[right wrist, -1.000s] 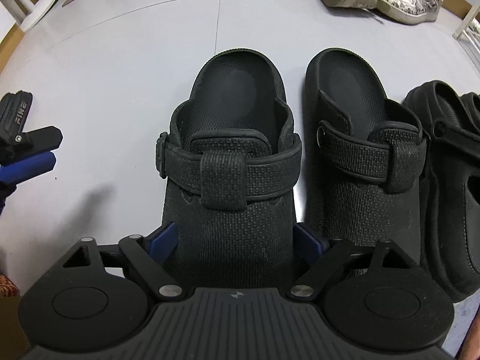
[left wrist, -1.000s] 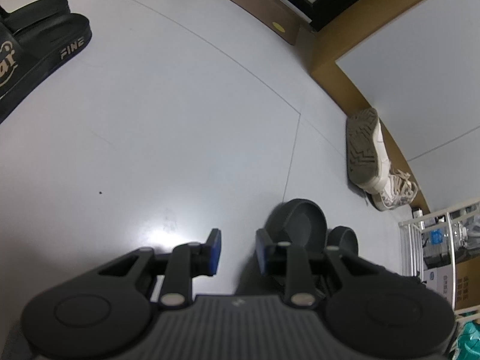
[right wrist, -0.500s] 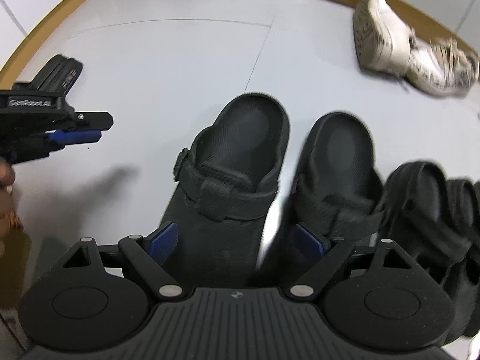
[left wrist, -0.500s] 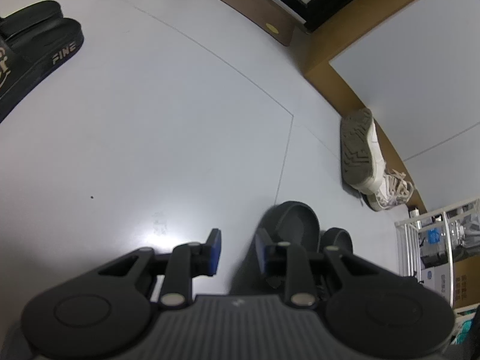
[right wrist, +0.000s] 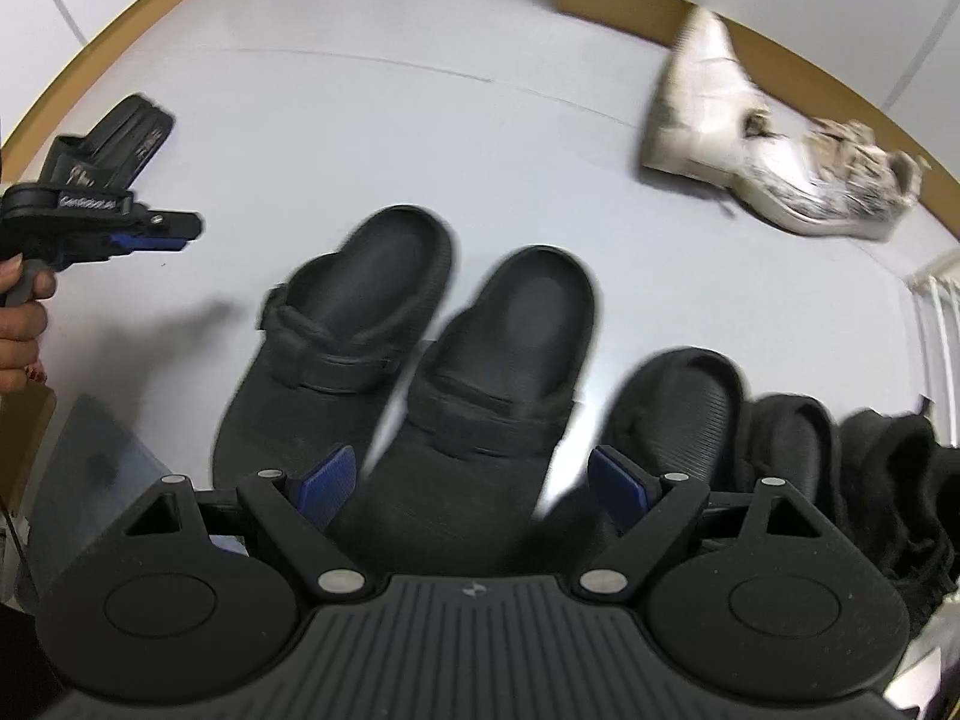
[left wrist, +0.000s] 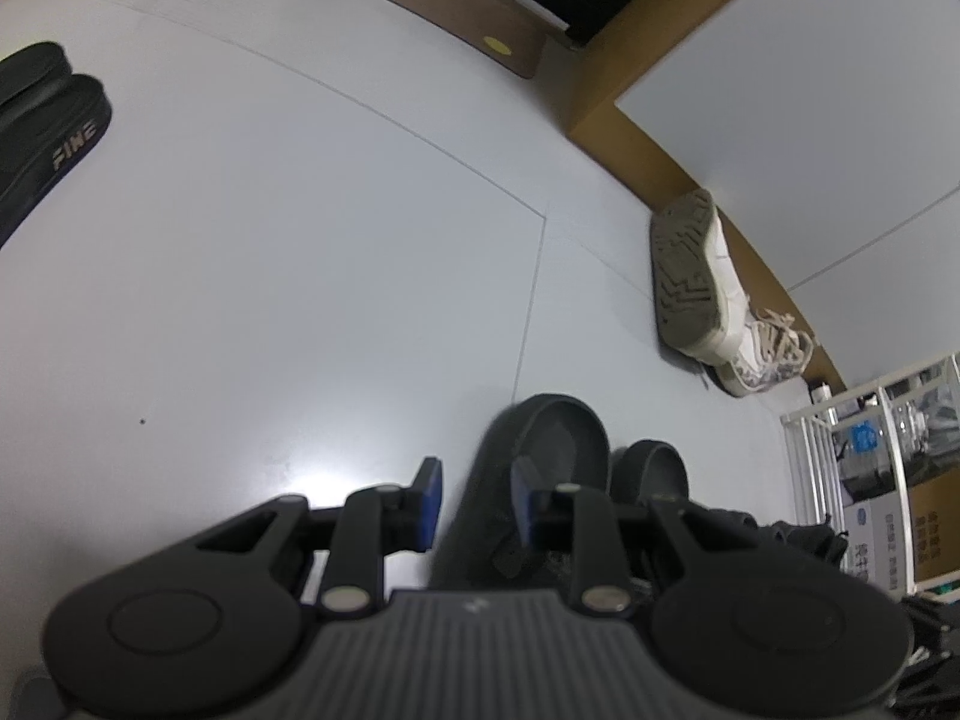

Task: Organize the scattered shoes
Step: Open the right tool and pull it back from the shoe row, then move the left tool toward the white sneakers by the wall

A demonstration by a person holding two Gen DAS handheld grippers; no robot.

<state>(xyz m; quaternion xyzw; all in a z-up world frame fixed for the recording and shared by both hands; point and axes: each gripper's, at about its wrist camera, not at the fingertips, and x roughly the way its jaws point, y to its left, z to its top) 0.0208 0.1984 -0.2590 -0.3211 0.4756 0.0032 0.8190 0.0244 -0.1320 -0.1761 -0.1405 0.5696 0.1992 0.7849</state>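
My left gripper point(left wrist: 474, 501) hangs with blue-padded fingers slightly apart, empty, above the pale grey floor point(left wrist: 300, 240). Past it I see two black rubber clogs point(left wrist: 558, 450), a tipped white sneaker point(left wrist: 690, 276) against the wall, and black slides point(left wrist: 48, 132) at far left.

dim, motion-blurred (fisheye edges)

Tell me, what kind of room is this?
Probably a home entryway or hallway: black clogs lined up on a pale tiled floor, white sneakers tipped against the wooden baseboard, and a white wire rack alongside.
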